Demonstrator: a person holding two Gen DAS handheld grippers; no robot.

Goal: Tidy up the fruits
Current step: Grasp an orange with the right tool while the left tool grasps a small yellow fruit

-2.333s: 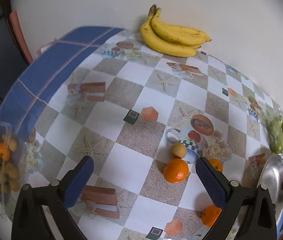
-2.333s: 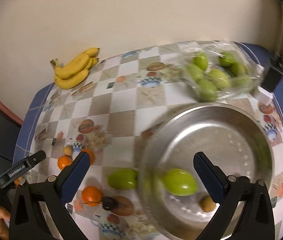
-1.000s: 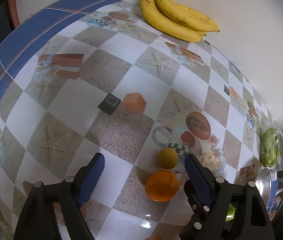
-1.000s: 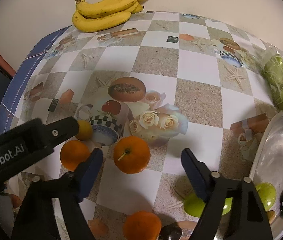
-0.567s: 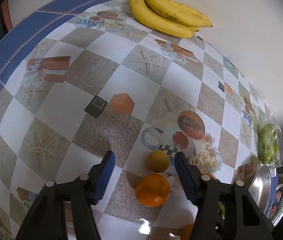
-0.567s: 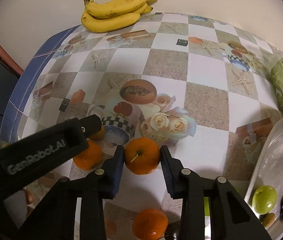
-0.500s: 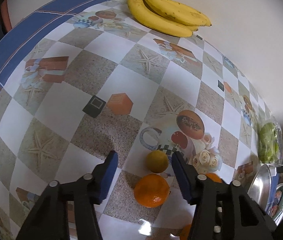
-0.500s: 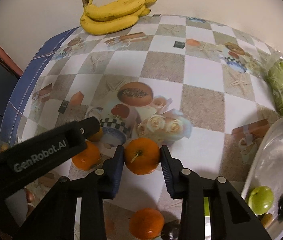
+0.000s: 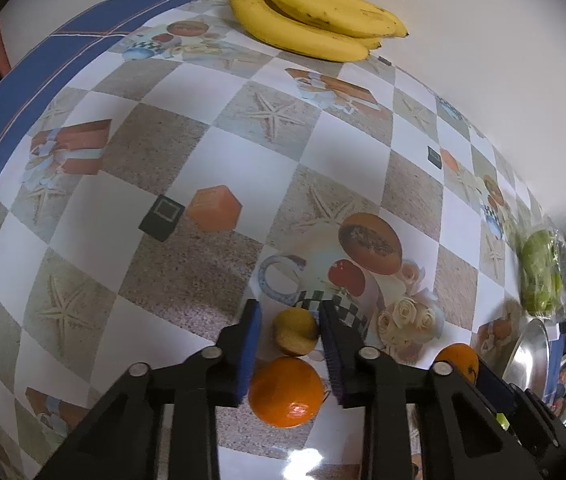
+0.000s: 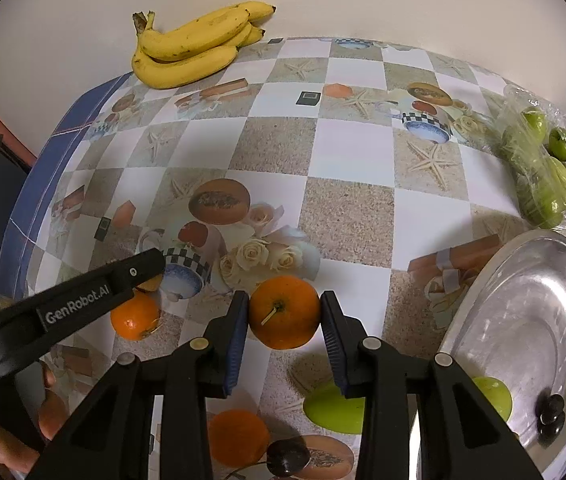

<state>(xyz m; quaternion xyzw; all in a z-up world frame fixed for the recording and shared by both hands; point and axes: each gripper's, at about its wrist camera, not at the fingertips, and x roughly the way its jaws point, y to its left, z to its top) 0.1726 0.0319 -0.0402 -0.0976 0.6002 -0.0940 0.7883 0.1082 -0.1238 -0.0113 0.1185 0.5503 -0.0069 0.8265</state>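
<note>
In the left wrist view my left gripper (image 9: 289, 310) is shut on a small yellow-brown fruit (image 9: 295, 331), with an orange (image 9: 285, 392) lying on the table just behind it, under the fingers. The right wrist view shows that same orange (image 10: 135, 316) below the left gripper's finger (image 10: 95, 292). My right gripper (image 10: 284, 298) is shut on another orange (image 10: 285, 312), held slightly above the checked tablecloth, its shadow beneath. A steel plate (image 10: 531, 320) at the right holds a green fruit (image 10: 491, 398) and a small dark fruit (image 10: 550, 408).
A bunch of bananas (image 10: 195, 48) lies by the back wall. A clear bag of green fruits (image 10: 547, 176) sits beyond the plate. Near the front lie a green fruit (image 10: 333, 408), a third orange (image 10: 237, 436) and a dark cherry (image 10: 287, 456). The tablecloth's blue border (image 9: 43, 68) marks the left edge.
Both grippers went from wide open to shut, the left around the small yellow-brown fruit, the right on the orange. The right one has since risen slightly with its orange.
</note>
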